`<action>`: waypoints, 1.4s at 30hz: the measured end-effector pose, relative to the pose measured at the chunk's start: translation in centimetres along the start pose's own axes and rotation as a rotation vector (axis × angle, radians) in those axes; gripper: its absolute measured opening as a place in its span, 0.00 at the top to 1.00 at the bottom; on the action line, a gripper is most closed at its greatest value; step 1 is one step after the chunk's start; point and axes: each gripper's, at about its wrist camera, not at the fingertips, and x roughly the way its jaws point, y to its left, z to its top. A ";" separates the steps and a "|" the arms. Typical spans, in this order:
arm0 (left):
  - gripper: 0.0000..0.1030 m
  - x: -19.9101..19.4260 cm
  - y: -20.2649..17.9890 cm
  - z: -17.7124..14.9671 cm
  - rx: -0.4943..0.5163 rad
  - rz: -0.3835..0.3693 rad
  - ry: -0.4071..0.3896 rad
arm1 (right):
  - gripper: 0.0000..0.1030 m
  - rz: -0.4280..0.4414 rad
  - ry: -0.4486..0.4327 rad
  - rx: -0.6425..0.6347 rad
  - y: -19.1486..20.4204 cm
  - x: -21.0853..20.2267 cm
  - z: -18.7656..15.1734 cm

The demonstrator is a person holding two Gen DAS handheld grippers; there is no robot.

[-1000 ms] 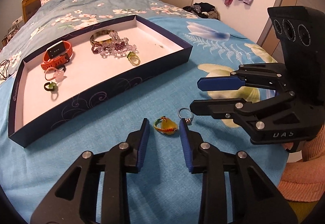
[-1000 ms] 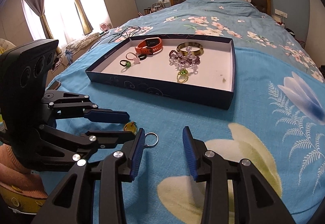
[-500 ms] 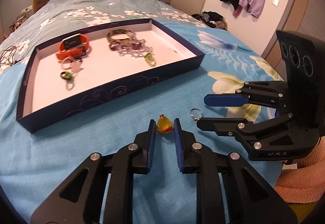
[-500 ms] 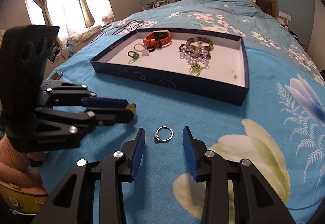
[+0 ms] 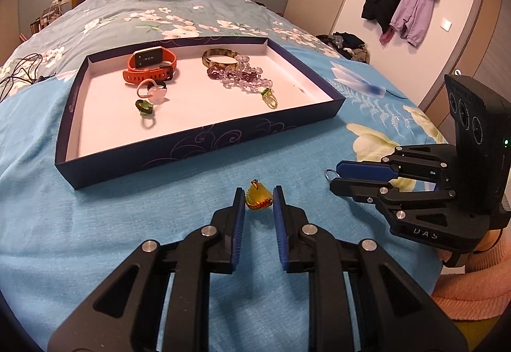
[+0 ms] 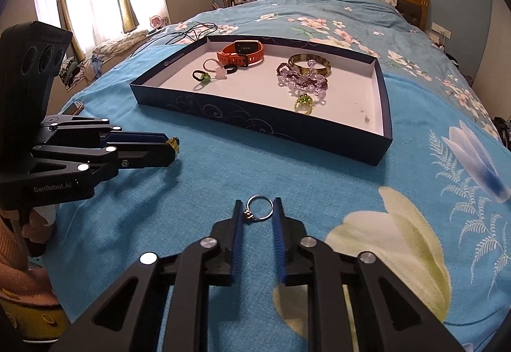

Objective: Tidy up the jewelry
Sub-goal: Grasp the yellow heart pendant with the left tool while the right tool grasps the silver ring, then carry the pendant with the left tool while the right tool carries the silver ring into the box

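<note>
My left gripper (image 5: 258, 197) is shut on a yellow beaded ring (image 5: 258, 199) and holds it above the blue bedspread; the ring also shows at its tips in the right wrist view (image 6: 173, 142). My right gripper (image 6: 258, 208) is shut on a silver ring (image 6: 259, 207), which peeks out past its fingers in the left wrist view (image 5: 330, 174). The dark blue tray (image 5: 204, 141) lies ahead with an orange watch (image 5: 150, 64), a bangle (image 5: 220, 56), purple beads (image 5: 239, 77) and several rings inside.
The tray rests on a bed with a floral blue cover. Black cables (image 5: 19, 71) lie at the far left. A phone (image 6: 73, 107) lies near the bed edge. Coats (image 5: 402, 3) hang on the right wall.
Both grippers closed: the left on the yellow ring, the right on the silver ring. Both lifted off the bedspread and drew back slightly.
</note>
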 end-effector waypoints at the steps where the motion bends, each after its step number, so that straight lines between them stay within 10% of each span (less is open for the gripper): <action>1: 0.82 -0.1 0.0 0.0 -0.002 0.001 -0.001 | 0.96 0.002 0.000 0.003 0.0 0.0 0.0; 42: 0.82 -3.7 1.3 3.0 0.007 0.079 -0.128 | 0.96 0.017 -0.222 0.017 -0.9 -3.2 4.2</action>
